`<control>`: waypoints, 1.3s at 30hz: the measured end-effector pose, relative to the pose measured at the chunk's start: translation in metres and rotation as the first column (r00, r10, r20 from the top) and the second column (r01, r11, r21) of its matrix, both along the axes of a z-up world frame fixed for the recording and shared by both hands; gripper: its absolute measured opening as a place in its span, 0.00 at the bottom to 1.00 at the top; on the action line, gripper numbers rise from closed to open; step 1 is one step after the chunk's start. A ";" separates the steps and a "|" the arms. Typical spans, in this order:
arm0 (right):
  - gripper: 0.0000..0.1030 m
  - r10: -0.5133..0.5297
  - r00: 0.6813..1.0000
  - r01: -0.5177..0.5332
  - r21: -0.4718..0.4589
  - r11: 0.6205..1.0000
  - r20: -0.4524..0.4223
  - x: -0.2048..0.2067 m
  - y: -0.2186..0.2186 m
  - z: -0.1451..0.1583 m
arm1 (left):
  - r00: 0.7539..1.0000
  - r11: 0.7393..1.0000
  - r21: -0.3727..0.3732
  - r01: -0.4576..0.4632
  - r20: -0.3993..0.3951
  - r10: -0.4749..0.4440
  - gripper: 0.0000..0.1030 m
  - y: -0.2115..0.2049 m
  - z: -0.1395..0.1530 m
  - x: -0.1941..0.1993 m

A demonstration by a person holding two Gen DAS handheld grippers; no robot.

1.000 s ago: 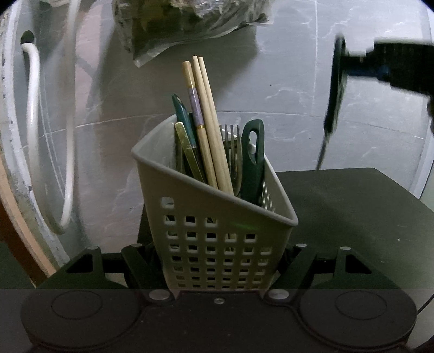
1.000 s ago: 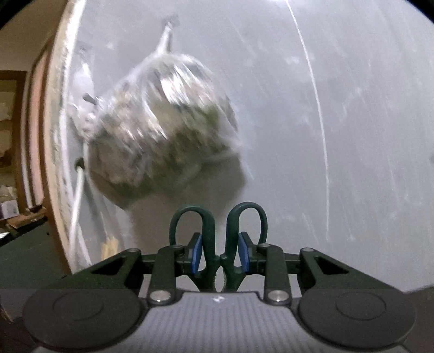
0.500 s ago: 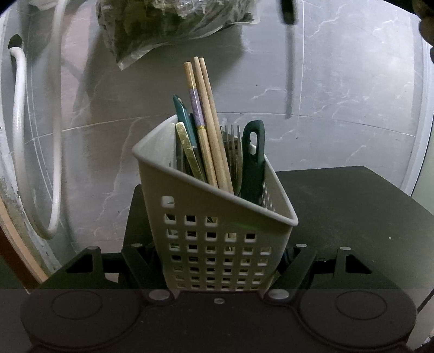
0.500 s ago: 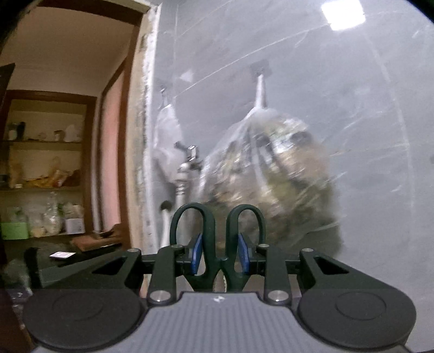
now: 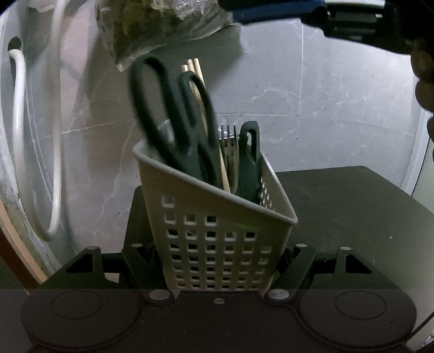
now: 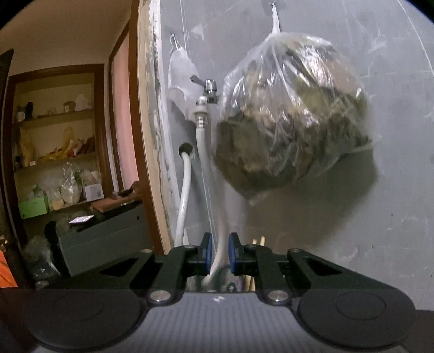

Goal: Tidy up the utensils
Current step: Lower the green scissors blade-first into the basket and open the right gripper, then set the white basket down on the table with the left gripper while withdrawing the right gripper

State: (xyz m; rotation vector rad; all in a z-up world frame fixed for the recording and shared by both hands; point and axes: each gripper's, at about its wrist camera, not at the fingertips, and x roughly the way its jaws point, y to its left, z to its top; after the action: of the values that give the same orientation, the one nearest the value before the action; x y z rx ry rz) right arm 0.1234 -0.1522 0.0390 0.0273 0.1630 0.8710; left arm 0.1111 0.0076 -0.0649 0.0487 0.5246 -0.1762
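A beige perforated utensil basket (image 5: 217, 233) sits tilted on a dark surface, with my left gripper (image 5: 217, 260) shut on its lower sides. Dark green scissors (image 5: 173, 122) stand in it handles up, blurred by motion. Beside them are wooden chopsticks (image 5: 194, 68), a fork (image 5: 229, 141) and a dark green handled utensil (image 5: 251, 157). My right gripper (image 6: 219, 255) hovers above the basket, its jaws closing with nothing between the blue pads (image 6: 206, 255). One of its fingers (image 5: 271, 12) crosses the top of the left wrist view. Chopstick tips (image 6: 257, 241) peek up below it.
A clear plastic bag of dried greens (image 6: 293, 122) hangs on the grey marble wall just behind the basket. A tap (image 6: 208, 87) and white hoses (image 5: 19, 135) run down the wall at left. The dark tabletop (image 5: 352, 217) extends right. A doorway with shelves (image 6: 54, 149) lies far left.
The scissors have left my right gripper and now stand in the basket. The right gripper has swung over the basket and its pads stand closer together. The left gripper keeps hold of the basket.
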 end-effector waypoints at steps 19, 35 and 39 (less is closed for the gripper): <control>0.97 -0.175 0.982 0.180 0.069 0.981 -0.074 0.005 -0.044 -0.003 | 1.000 1.000 -0.010 -0.023 0.001 0.023 0.80 -0.004 0.003 -0.002; 1.00 -0.269 0.945 0.277 0.018 0.961 -0.185 -0.003 -0.087 -0.030 | 0.979 0.979 -0.001 -0.204 0.022 0.204 0.99 -0.024 0.006 -0.026; 1.00 -0.268 0.939 0.277 0.012 0.961 -0.215 -0.009 -0.096 -0.040 | 0.969 0.969 -0.010 -0.247 0.023 0.247 0.99 -0.034 0.009 -0.044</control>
State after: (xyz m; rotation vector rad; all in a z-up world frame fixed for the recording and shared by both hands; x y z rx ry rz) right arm 0.1143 -0.2480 -0.0010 0.1791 0.3326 0.5926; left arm 0.0666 -0.0265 -0.0557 -0.0216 0.5013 0.0664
